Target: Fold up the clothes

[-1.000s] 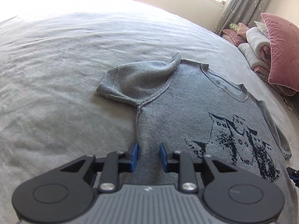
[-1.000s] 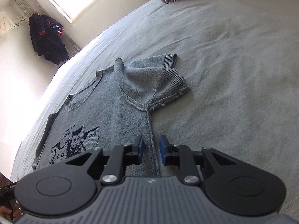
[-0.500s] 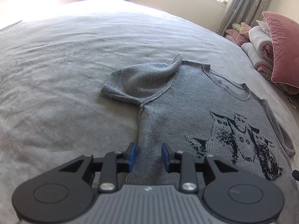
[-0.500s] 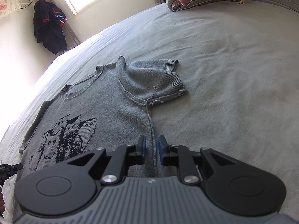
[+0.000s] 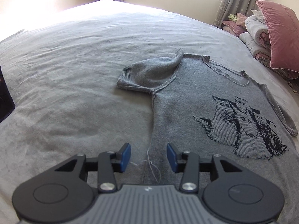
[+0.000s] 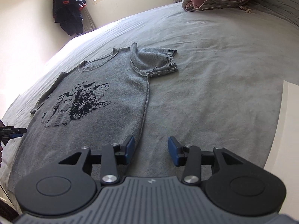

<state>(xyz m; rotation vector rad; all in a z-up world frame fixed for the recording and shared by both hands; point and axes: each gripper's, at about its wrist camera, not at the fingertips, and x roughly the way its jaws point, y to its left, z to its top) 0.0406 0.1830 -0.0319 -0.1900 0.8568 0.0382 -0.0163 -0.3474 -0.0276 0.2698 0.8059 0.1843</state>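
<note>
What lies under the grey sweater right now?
The grey sweater lies flat on the grey bedspread, front up, with the cat motif showing. Bedspread shows all around it. Whatever is beneath the knit itself, including its back, is covered.

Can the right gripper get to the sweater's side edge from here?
Probably yes. The right gripper is open, and the sweater's side edge runs toward its left finger with only bare bedspread between.

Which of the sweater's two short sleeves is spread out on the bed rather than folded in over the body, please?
The sleeve nearest the left gripper, ribbed cuff on the bed. The other sleeve lies folded along the sweater.
</note>
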